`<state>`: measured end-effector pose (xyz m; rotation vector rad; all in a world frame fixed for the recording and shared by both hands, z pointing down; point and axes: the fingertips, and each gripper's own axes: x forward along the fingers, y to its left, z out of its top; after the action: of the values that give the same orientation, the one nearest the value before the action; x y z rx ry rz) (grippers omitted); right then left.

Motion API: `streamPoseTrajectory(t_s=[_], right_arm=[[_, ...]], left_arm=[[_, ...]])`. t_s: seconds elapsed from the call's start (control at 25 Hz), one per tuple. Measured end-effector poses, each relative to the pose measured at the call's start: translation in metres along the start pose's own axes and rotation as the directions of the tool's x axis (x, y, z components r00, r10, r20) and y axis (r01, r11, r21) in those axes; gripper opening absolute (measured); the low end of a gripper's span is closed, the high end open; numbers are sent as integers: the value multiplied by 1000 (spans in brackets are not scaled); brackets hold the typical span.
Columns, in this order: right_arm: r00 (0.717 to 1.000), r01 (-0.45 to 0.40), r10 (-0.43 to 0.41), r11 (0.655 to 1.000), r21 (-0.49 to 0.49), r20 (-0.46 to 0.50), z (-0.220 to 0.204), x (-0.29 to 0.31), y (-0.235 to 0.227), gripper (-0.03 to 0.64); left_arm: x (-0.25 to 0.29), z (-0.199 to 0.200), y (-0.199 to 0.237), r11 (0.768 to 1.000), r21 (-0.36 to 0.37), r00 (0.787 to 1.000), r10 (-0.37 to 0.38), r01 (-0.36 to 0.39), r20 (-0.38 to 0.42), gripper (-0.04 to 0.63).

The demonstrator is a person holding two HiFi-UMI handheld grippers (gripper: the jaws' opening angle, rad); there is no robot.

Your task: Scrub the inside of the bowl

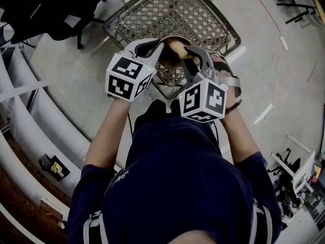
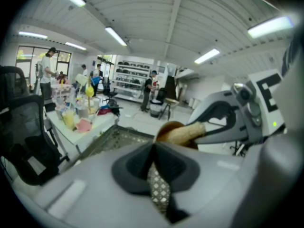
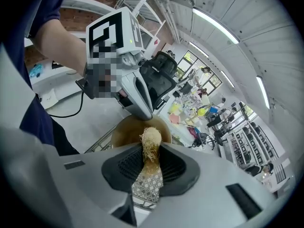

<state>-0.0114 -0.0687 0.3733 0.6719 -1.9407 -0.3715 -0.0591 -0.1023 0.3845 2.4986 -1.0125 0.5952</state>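
Note:
A brown bowl [image 1: 169,60] is held up over a wire basket. My left gripper [image 1: 160,50] is shut on the bowl's rim from the left. The right gripper [image 1: 193,56] is shut on a tan fibrous scrubber [image 1: 179,48], whose tip is inside the bowl. In the right gripper view the scrubber [image 3: 151,140] sticks out between the jaws of the right gripper [image 3: 151,151] into the bowl [image 3: 124,129], and the left gripper [image 3: 142,112] pinches the far rim. In the left gripper view the bowl [image 2: 165,127] and scrubber [image 2: 186,132] lie just beyond the shut left gripper [image 2: 153,148].
A metal mesh basket [image 1: 172,11] stands on the floor under the bowl. A black office chair [image 1: 48,9] is at the far left, and white curved rails [image 1: 30,116] run along the left. A table with bottles [image 2: 76,120] and several people are in the background.

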Motion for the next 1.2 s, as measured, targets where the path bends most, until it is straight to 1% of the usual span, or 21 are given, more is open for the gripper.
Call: streamPoseTrajectory(t_s=[0.6,1.2], right_arm=[[999,-16,16,1000,11,-29,-14,7,-1,77],[998,-51,51,999,-3,-37,-18,12,3,77]], left_arm=[[8,3,9,1000,-2,1000,0,0,-8,14],[13,8,14,1000,1,1000,3,-3,-9,15]])
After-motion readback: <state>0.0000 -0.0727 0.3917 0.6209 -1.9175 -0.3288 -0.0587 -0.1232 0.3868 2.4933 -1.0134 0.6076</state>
